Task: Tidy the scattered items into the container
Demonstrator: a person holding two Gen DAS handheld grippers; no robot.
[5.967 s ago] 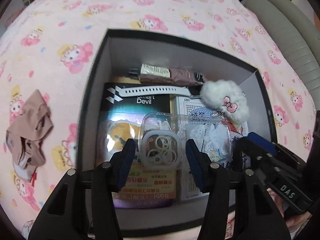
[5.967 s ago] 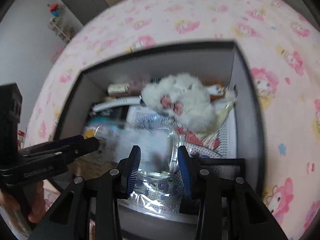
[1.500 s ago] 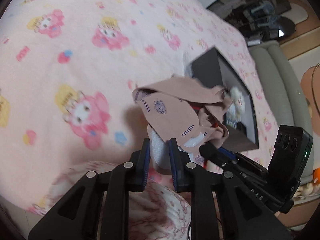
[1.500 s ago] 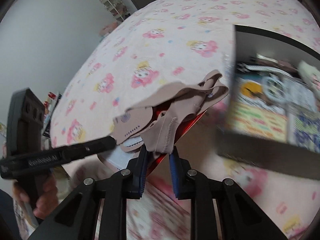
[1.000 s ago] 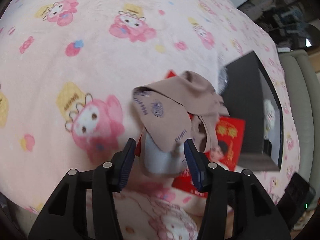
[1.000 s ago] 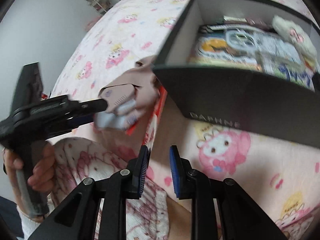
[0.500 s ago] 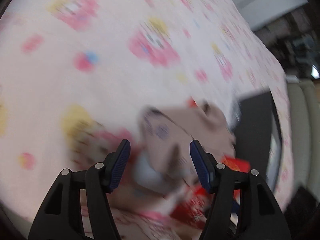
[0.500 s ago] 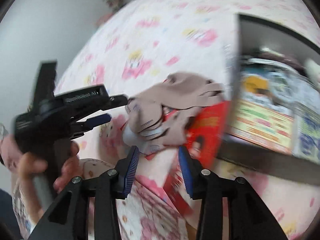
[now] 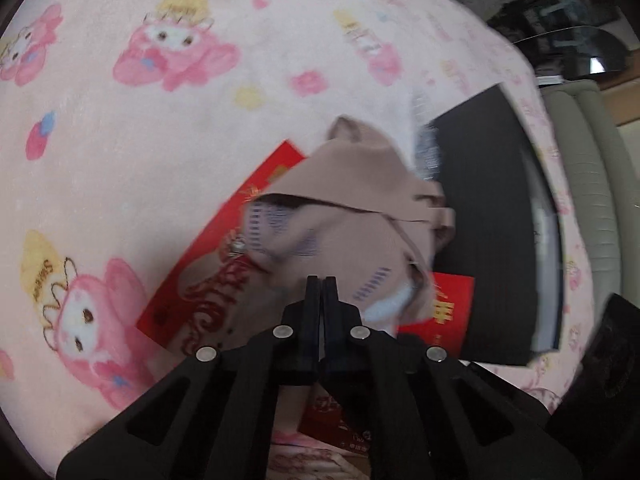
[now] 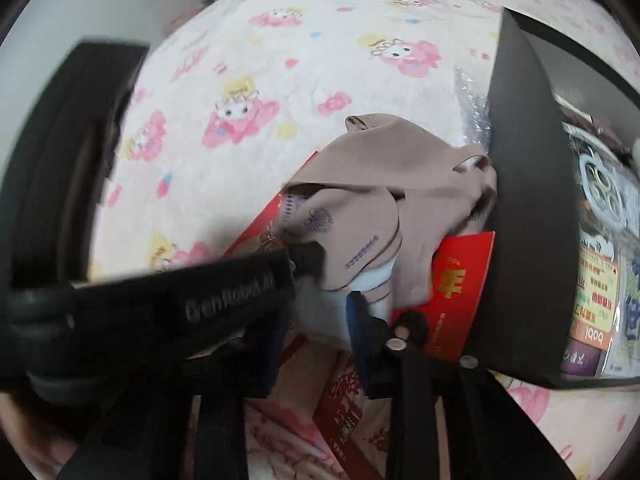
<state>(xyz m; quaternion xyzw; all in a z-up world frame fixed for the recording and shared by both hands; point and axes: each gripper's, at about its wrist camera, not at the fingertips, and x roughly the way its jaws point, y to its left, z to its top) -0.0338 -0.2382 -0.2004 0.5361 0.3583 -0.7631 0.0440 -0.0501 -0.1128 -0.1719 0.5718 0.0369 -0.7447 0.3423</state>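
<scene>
A beige cloth bundle (image 9: pixel 352 208) with a pale inner piece lies on red envelopes (image 9: pixel 216 256) against the outer wall of the black box (image 9: pixel 492 220). My left gripper (image 9: pixel 320 284) is shut, its tips pinching the bundle's near edge. In the right wrist view the same left gripper (image 10: pixel 306 258) reaches in from the left to the cloth (image 10: pixel 384 184). My right gripper (image 10: pixel 320 320) sits just below the bundle. Its jaws are closing with the pale part between them, and the left finger is mostly hidden. The box (image 10: pixel 524 200) holds several packets.
A pink cartoon-print blanket (image 9: pixel 120 140) covers the bed. Bubble wrap (image 10: pixel 468 96) lies by the box's far corner. A grey padded edge (image 9: pixel 584 200) runs along the right. A person's patterned lap (image 10: pixel 288 424) lies under the grippers.
The left jaws stood wide around the bundle half a second ago and are now shut on its edge. The right gripper's jaws have narrowed, and the left gripper now crosses its view.
</scene>
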